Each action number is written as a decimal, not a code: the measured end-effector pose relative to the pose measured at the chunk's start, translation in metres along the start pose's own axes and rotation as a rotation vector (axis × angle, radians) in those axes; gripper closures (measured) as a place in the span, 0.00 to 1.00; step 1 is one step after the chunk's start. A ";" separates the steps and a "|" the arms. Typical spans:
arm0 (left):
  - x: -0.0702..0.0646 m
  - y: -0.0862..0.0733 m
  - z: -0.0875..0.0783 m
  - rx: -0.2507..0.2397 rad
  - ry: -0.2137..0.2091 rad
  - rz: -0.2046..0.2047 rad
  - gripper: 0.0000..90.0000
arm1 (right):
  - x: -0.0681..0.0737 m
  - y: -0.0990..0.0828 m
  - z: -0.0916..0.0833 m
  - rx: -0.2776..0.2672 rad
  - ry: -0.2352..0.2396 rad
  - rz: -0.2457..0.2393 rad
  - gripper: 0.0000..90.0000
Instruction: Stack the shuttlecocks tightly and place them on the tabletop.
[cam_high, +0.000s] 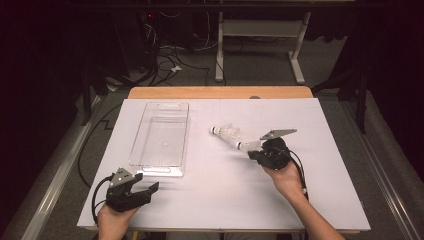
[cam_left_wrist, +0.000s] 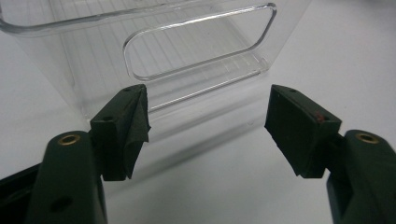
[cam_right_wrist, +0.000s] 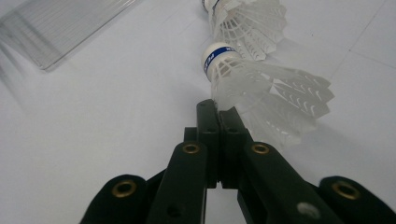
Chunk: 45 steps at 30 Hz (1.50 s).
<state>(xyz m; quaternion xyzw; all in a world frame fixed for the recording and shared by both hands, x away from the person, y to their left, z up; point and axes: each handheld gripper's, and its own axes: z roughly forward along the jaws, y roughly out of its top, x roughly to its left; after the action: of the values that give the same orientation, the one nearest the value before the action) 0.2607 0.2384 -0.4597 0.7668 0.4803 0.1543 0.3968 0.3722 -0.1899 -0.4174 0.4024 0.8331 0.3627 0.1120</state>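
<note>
The clenched right gripper (cam_right_wrist: 218, 109) pinched the near white plastic shuttlecock's (cam_right_wrist: 261, 88) skirt; the clear plastic bin (cam_high: 161, 131) lay left, nearer the released left gripper (cam_left_wrist: 208, 123).

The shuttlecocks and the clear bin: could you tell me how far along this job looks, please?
Nothing looks done yet: the clear bin holds nothing. In hand: the right gripper has its jaws shut on the skirt edge of the near shuttlecock, which lies on the table. The left gripper waits open before the bin's handle end. Left: probably both shuttlecocks, including the far shuttlecock, go into the bin.
</note>
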 end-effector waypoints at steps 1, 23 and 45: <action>0.000 0.000 0.000 -0.001 0.000 -0.001 0.35 | -0.001 0.001 0.001 0.000 0.000 0.003 1.00; 0.000 0.000 0.000 0.001 -0.002 0.001 0.35 | -0.014 0.013 0.019 0.018 -0.035 0.048 1.00; 0.001 0.000 0.000 -0.001 -0.004 0.001 0.35 | -0.018 0.024 0.037 0.027 -0.037 0.078 1.00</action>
<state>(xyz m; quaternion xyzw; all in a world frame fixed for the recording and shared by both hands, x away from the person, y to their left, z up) 0.2606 0.2391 -0.4598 0.7672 0.4791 0.1530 0.3981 0.4160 -0.1748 -0.4284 0.4427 0.8194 0.3477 0.1077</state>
